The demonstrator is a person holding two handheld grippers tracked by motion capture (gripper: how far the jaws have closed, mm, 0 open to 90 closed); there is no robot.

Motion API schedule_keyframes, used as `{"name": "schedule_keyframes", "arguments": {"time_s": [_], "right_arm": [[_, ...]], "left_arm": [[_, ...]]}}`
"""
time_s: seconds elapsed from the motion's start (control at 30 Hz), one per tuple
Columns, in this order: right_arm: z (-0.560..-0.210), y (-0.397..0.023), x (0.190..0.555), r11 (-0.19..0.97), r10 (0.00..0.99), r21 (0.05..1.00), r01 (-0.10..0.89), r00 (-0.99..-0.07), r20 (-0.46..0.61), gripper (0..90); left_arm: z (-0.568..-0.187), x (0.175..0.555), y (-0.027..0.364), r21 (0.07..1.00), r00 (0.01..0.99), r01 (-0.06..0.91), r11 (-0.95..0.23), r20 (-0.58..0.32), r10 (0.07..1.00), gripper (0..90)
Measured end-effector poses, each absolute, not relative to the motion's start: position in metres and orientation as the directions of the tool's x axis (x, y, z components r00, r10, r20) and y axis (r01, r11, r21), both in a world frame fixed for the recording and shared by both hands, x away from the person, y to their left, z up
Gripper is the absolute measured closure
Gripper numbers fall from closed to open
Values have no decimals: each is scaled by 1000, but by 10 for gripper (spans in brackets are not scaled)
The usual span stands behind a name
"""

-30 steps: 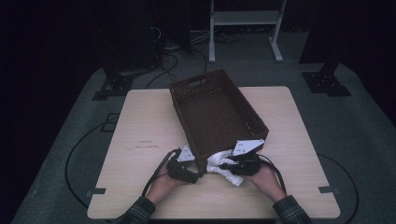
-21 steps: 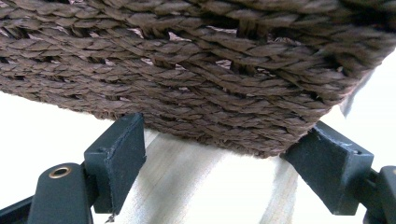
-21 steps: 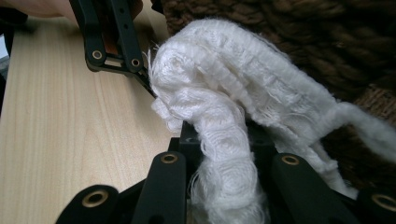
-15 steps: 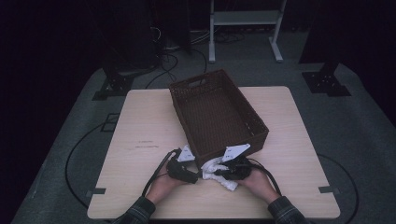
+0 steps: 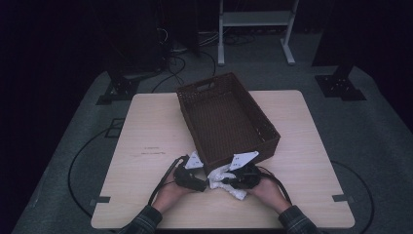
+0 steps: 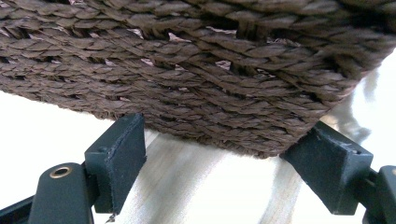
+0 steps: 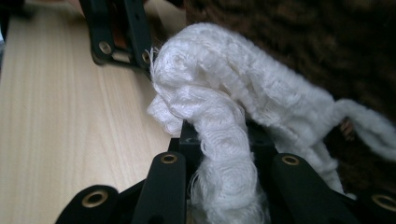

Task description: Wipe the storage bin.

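A white cloth (image 7: 224,112) is clamped between the narrowed jaws of the right gripper (image 5: 242,181), at 6 o'clock of the wicker basket (image 5: 226,119), on the table (image 5: 146,126). The left gripper (image 6: 224,172) stands wide open and empty against the basket wall. Snagging of loose folds on the weave could be expected; the near wall obstructs a direct lift.

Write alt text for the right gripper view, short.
The right gripper is shut on a bunched white cloth, which bulges up over its black jaws. A dark woven basket stands close behind the cloth, pale wooden table stretches to the left, and the left gripper is at the top.
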State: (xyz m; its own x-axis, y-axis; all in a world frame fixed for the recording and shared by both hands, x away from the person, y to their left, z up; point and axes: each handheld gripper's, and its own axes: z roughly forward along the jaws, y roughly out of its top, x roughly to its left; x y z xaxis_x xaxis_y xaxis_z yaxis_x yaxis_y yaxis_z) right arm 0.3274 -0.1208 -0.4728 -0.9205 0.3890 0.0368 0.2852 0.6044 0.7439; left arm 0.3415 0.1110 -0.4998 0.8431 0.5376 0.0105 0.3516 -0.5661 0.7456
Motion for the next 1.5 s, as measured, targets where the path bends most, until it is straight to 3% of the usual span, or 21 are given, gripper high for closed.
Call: {"name": "schedule_keyframes", "arguments": {"time_s": [0.33,0.87,1.2,1.5], "right_arm": [[-455,-122,321,573,383,782,246,-924,11,736],[-419,-142,313,428,396,884,190,-918,5,735],[-416,-161,308,410,418,887,214,-908,25,734],[-427,-203,299,397,502,877,270,-864,39,734]], "left_arm": [[-500,342,111,744,846,349,-570,12,534,201],[-499,342,111,742,846,349,-572,13,533,201],[-500,341,111,747,843,352,-564,9,537,201],[-500,341,111,744,845,349,-569,12,535,200]]}}
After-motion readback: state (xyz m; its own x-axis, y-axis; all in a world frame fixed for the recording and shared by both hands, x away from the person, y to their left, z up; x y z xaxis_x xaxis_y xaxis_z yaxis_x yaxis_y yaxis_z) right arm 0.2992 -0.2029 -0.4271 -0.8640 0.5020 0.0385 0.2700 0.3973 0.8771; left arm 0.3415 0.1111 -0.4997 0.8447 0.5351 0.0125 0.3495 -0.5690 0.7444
